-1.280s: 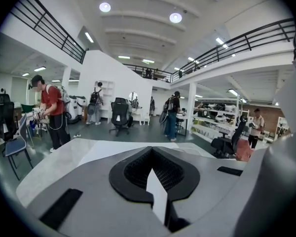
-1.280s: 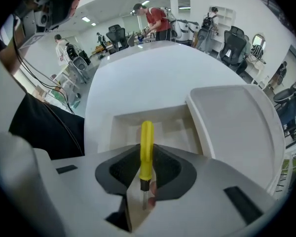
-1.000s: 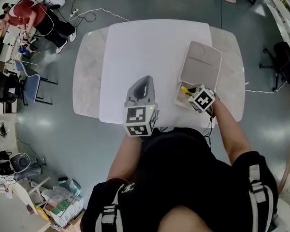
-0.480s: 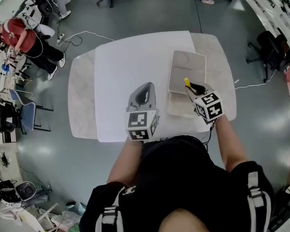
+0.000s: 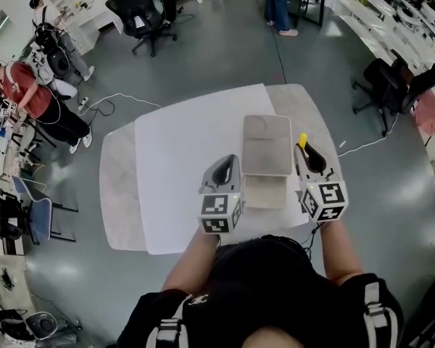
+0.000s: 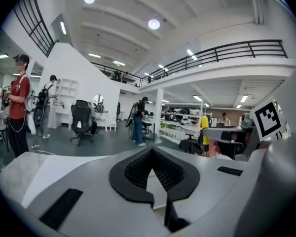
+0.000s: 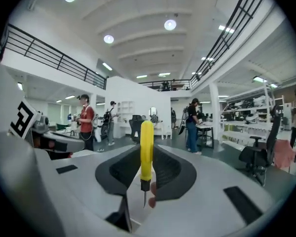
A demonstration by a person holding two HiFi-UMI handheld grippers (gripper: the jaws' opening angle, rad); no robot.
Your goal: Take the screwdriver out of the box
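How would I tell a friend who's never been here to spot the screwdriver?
Find the white table, then the open pale box on it. Just right of the box, the right gripper is shut on the screwdriver, held between its jaws. Its bright yellow handle sets it apart: nothing else around the table is yellow.

box [image 5: 267,147] blocks mid-table — white sheet [image 5: 177,169] left of it lies open, table [image 5: 119,187] edge too.
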